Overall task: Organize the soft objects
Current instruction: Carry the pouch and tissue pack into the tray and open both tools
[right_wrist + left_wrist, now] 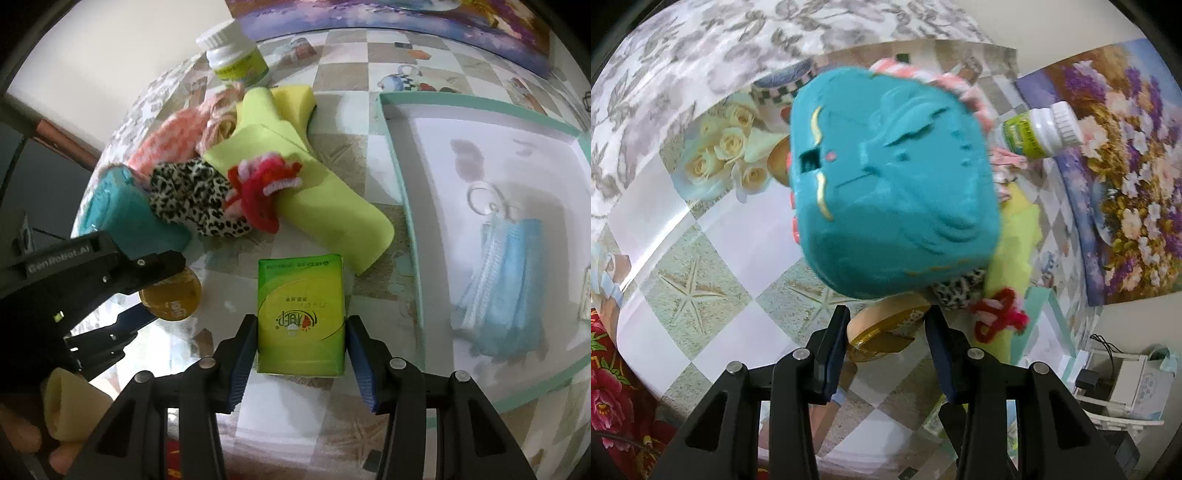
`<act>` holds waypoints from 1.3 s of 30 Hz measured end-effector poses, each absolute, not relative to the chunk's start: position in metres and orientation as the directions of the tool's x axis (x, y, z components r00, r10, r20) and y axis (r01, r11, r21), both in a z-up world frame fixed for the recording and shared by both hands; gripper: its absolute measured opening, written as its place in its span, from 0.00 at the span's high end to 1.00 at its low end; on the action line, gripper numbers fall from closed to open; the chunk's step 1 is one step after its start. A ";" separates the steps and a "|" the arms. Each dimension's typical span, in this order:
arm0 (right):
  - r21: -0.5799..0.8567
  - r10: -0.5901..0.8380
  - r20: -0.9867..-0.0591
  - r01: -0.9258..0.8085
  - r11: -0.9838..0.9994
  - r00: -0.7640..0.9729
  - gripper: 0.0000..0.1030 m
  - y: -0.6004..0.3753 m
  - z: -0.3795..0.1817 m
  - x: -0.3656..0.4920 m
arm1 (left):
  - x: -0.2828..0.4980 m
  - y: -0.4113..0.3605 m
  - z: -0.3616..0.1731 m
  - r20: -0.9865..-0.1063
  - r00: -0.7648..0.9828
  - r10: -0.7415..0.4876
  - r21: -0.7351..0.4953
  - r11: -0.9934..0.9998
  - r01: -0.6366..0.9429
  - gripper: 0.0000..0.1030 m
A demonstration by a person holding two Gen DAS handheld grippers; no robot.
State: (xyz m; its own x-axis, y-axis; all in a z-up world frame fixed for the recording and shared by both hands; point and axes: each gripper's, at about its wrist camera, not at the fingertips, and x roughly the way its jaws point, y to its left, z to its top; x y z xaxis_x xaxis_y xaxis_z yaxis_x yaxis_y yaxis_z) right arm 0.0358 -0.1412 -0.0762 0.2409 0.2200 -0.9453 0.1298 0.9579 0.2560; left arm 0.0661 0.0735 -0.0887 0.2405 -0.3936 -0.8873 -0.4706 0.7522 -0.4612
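Task at an early stage. The box [406,206], a shallow white tray with a teal rim at the right of the table [369,74], holds a blue face mask [498,280] with a key ring [484,199] near it; no other soft item is seen inside. Most soft items lie in a heap on the table well left of the box: a teal pouch [122,218], a leopard scrunchie [192,199], a red-and-white knit piece [266,192], a lime cloth [325,206], a yellow sponge [295,99] and a pink knit item [173,136]. The right gripper [301,354] stands with jaws apart, straddling a green tissue pack [301,314]; contact with the pack cannot be told. The left gripper [886,343] has jaws parted and holds nothing, aimed at the pouch above a tape roll [882,328]. A bottle [236,55] stands behind the heap. By this judgement, nearly all the sorting remains.
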 end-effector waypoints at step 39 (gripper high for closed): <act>0.084 -0.180 -0.931 0.664 0.743 0.318 0.50 -0.400 -0.040 0.010 | 0.112 -0.236 -0.013 -0.890 0.249 -0.381 -0.305 0.906 0.294 0.58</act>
